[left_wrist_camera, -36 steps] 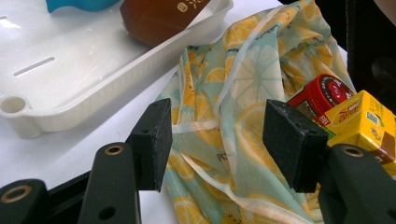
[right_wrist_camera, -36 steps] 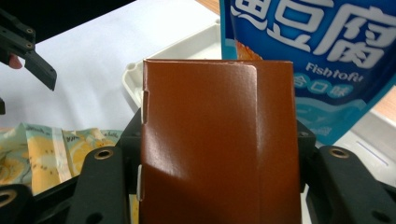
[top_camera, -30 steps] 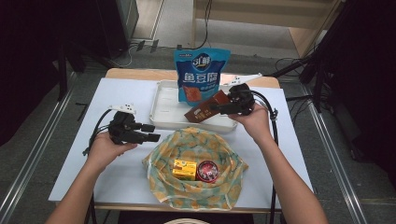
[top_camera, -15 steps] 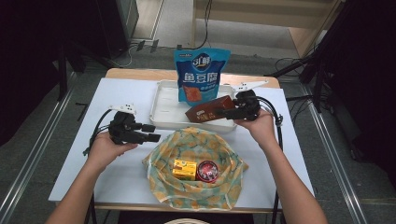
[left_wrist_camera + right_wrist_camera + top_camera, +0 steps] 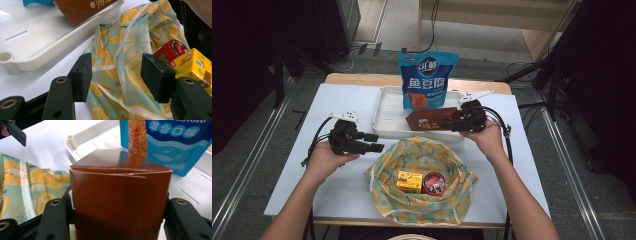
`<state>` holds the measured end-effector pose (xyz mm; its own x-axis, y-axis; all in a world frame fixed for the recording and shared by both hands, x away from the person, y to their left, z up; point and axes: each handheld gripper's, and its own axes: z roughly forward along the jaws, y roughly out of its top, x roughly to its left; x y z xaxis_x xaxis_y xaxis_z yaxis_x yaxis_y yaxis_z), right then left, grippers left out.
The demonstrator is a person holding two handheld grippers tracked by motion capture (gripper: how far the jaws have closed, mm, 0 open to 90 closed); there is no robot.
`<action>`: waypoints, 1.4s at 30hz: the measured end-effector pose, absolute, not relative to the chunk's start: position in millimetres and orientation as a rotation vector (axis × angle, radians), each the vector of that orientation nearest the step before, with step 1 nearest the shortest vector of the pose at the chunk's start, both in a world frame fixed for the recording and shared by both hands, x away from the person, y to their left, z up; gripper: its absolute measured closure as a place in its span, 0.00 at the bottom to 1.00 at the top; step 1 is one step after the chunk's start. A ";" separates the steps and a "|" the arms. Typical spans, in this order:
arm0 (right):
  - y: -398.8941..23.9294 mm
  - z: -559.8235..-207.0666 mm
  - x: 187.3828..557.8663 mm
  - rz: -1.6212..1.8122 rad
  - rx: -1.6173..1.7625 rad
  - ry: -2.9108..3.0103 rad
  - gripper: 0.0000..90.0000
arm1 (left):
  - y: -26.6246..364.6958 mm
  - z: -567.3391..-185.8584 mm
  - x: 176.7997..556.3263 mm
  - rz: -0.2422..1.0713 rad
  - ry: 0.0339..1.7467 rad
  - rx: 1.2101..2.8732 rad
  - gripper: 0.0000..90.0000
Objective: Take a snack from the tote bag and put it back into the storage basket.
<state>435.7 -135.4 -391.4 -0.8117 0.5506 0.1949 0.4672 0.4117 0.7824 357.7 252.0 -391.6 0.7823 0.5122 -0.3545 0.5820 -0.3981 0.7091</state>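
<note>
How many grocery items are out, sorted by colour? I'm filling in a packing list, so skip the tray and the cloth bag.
Brown: 1, the brown box held over the white tray
Blue: 1, the blue pouch
Yellow: 1, the yellow carton in the lemon-print bag
Red: 1, the red tin
Total: 4

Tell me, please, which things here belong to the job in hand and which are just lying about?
In the job:
- brown box, held by right gripper
- white tray
- lemon-print bag

Lying about:
- blue pouch
- yellow carton
- red tin
</note>
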 end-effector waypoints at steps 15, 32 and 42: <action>-116.5 -404.2 446.0 1.409 0.901 2.567 0.49 | 251.7 -392.1 357.9 -0.100 0.811 2.079 0.48; -100.8 -421.8 456.2 1.364 0.875 2.597 0.49 | 250.6 -392.9 357.9 -0.100 0.808 2.087 0.48; -94.4 -430.4 465.7 1.310 0.907 2.650 0.48 | 250.2 -393.1 357.8 -0.099 0.807 2.088 0.48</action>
<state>465.7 -94.4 -430.4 -0.8268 0.5235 0.2056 0.4813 0.4694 0.7403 357.8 250.2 -393.1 0.7864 0.5095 -0.3493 0.5790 -0.4108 0.7043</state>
